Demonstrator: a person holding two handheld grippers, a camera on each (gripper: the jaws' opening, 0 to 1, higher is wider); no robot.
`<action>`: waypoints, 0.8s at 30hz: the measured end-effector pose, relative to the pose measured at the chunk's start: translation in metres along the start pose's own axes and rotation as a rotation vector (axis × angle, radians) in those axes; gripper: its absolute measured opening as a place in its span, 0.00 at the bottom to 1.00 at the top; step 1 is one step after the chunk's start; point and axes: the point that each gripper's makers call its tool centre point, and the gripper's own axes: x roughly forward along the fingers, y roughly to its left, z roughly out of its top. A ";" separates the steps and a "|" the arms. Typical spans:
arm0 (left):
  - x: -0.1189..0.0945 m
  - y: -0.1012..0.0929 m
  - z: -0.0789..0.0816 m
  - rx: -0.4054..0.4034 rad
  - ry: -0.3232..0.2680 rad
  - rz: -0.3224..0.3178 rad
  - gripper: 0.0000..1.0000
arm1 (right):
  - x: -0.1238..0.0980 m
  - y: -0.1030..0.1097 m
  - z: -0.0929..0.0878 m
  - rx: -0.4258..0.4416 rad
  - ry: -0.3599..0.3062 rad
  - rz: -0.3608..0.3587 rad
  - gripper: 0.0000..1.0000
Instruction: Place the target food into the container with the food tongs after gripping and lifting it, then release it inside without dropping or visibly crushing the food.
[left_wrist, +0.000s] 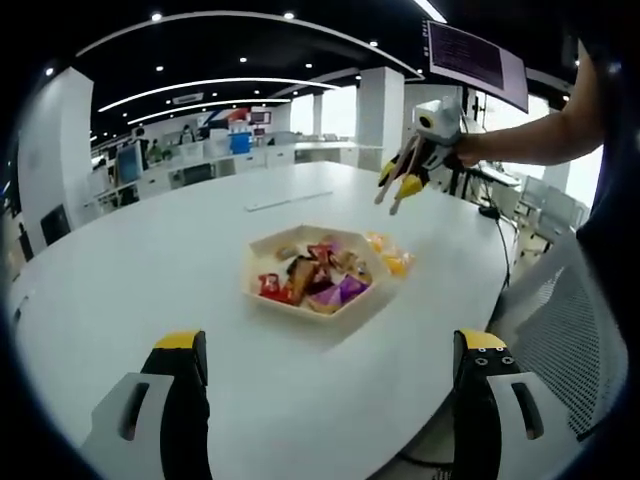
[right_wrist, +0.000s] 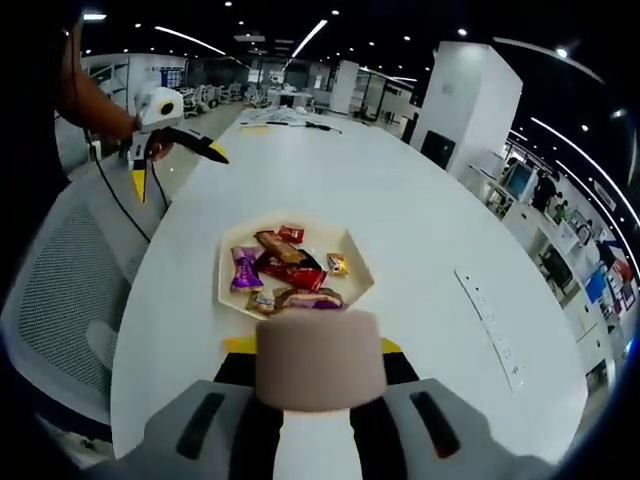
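Right hand-held gripper (right_wrist: 318, 350) clamps beige roll (right_wrist: 320, 360); left hand-held gripper (left_wrist: 330, 350) open near tray (left_wrist: 262, 296).

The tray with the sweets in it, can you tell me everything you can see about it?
The tray is a shallow, pale cream dish with six sides and a low rim, maybe paper or thin wood. It sits flat on the white table. Inside lie wrapped snacks in red, purple, brown and orange wrappers, loosely piled. In the left gripper view some orange-yellow pieces lie just outside its far edge. Neither gripper touches it.
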 end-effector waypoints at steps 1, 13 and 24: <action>0.000 0.000 0.000 -0.001 0.000 0.000 1.00 | 0.004 0.001 -0.003 -0.005 0.004 0.004 0.24; 0.001 0.001 -0.002 -0.013 0.008 0.000 1.00 | 0.029 0.008 -0.022 -0.046 0.040 0.044 0.24; 0.001 0.003 -0.001 -0.032 0.002 0.004 1.00 | 0.048 0.014 -0.032 -0.124 0.089 0.083 0.24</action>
